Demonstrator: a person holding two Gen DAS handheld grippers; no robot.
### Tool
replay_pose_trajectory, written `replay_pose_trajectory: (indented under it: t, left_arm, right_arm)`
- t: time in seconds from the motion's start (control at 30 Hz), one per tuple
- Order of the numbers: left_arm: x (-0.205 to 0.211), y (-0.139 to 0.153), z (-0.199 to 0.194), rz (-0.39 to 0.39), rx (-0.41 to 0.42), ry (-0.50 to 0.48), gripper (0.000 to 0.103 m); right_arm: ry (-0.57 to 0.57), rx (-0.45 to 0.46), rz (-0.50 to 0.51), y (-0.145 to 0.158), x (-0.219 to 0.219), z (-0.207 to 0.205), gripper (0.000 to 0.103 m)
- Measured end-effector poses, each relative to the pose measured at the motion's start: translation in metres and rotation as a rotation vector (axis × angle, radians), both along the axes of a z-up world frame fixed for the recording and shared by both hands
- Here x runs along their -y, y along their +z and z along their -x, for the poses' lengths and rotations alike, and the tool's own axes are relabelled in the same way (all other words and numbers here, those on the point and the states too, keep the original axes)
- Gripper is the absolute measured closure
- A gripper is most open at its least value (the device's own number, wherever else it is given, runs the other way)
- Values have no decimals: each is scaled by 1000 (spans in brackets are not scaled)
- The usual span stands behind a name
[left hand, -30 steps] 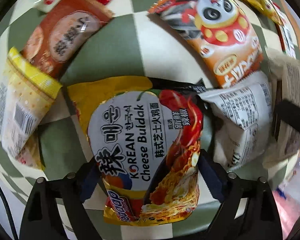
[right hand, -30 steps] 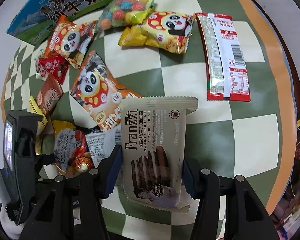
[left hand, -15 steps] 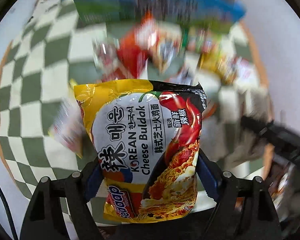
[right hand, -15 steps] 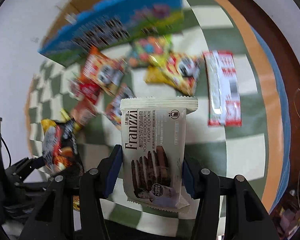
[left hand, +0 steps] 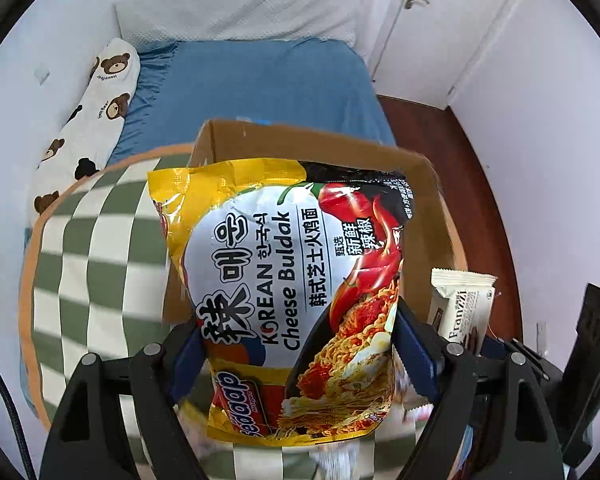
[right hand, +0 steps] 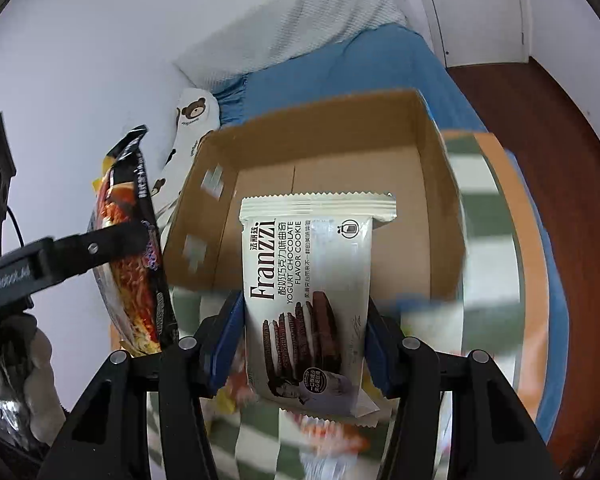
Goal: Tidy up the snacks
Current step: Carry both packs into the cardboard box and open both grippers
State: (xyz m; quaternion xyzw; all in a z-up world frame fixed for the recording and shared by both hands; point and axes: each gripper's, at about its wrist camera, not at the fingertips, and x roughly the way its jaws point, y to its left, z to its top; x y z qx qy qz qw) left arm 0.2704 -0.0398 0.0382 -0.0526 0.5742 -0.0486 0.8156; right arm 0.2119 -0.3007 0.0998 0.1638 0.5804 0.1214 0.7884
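Noodle packet [left hand: 292, 292]: we see a yellow, white and red bag printed "Korean Cheese Buldak", held upright off the checked table [left hand: 80, 264], its lower half pinched on both sides, in front of the box.
Cookie packet [right hand: 312, 296]: we see a cream "Franzzi" yogurt chocolate cookie pack, upright, gripped at its lower sides, in front of the box mouth.
Cardboard box [right hand: 432, 184]: brown, open-topped, its visible floor bare, standing on the table.

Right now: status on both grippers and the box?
Left gripper clamped on noodle packet. Right gripper clamped on Franzzi cookie pack. Both packs held in front of the open cardboard box; what shows of its inside is bare.
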Motion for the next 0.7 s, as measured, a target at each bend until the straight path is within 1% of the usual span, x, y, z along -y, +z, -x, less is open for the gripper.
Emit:
replay_pose_trajectory:
  t: [0.07,0.17,0.27,0.3,0.43,0.53,0.6,0.63,0.67,0.7]
  left_arm:
    - [-2,-13,-32,-8,-41,13,20]
    - [-3,-43,-75,-23,-116,24,20]
    - [-10,-84,-111,-36,-179,22,20]
    - [-9,-95,-120,-44,-199,16,20]
    - [-8,-128,-147,-68,-254,7,20]
    - [-6,-142,-162,-77,-279,-5,20]
    - [-5,-150,-171,-81,-299,-11,20]
    - [-5,-153,-172,-75,-309,-15,20]
    - [-4,-155,-173,-72,-316,-20,19]
    - [-3,-158,-173,-70,-324,-23,19]
  right_arm:
    - [5,-9,7,-13,-4,-37,46]
    - [16,-32,27,-38,-12,-76,46]
    - [30,-67,49,-68,-21,-111,46]
    - [33,-78,52,-74,-24,-119,46]
    - [48,-123,67,-111,-31,-151,46]
    - [67,-138,82,-135,-36,-169,46]
    - [74,-166,80,-150,-39,-178,43]
    - [75,-177,84,-157,-40,-182,29]
    - [81,-186,93,-164,-41,-187,10]
    - [85,-190,97,-168,-42,-188,6]
